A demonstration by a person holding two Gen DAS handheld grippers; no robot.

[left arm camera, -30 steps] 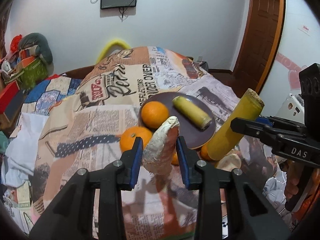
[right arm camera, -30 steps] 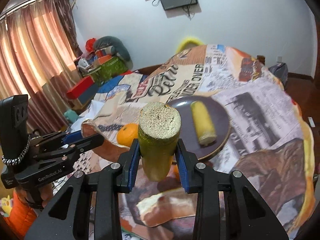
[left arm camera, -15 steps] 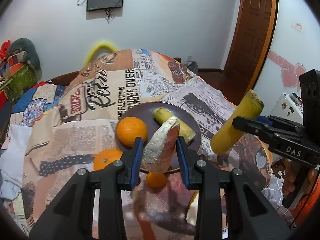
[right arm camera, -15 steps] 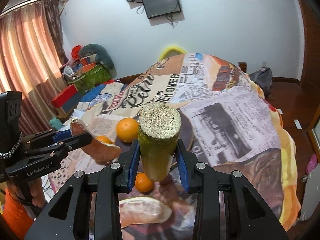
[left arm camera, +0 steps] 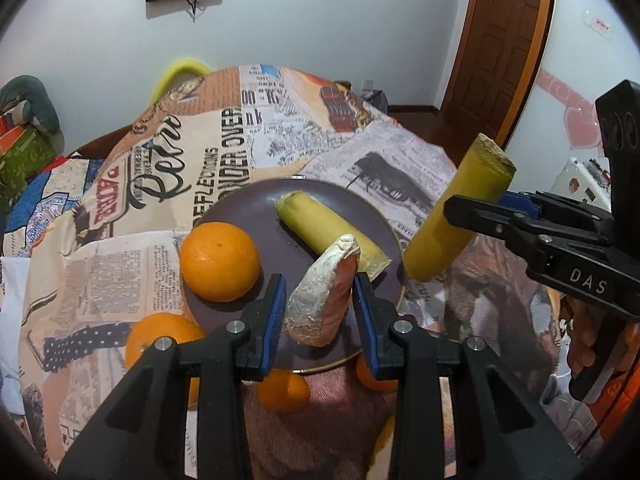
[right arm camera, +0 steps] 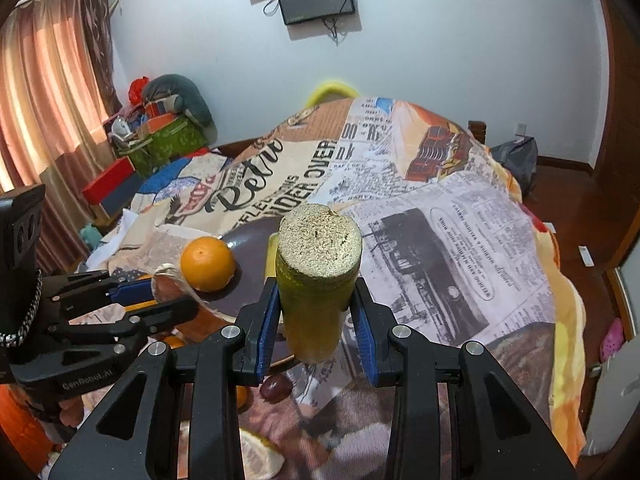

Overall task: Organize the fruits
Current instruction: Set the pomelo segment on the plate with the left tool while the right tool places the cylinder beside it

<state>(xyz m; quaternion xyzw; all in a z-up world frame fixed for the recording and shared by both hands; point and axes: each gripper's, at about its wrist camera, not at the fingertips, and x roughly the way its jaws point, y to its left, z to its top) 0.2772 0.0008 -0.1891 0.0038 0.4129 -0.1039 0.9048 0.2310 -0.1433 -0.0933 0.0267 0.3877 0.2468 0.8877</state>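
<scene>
A dark round plate [left arm camera: 248,208] lies on the newsprint tablecloth and holds an orange [left arm camera: 219,261] and a yellow-green stalk piece [left arm camera: 332,236]. My left gripper [left arm camera: 320,312] is shut on a pomelo wedge [left arm camera: 322,300] and holds it over the plate's near edge. My right gripper [right arm camera: 318,320] is shut on a second yellow-green stalk piece [right arm camera: 318,276], held upright just right of the plate [right arm camera: 250,236]; it also shows in the left wrist view [left arm camera: 452,220]. The orange [right arm camera: 207,258] and the left gripper's fingers [right arm camera: 132,320] show at the left of the right wrist view.
Loose oranges [left arm camera: 160,340] [left arm camera: 282,392] lie on the cloth by the plate's near rim. A dark grape [right arm camera: 276,388] and a pomelo slice [right arm camera: 256,456] lie near the front edge. Boxes and bags [right arm camera: 160,136] are stacked at the far left; a door [left arm camera: 504,48] stands right.
Both grippers have moved forward and down toward the plate with their fruit. The pomelo wedge now hangs over the plate's near edge, and the stalk piece is closer to its right rim.
</scene>
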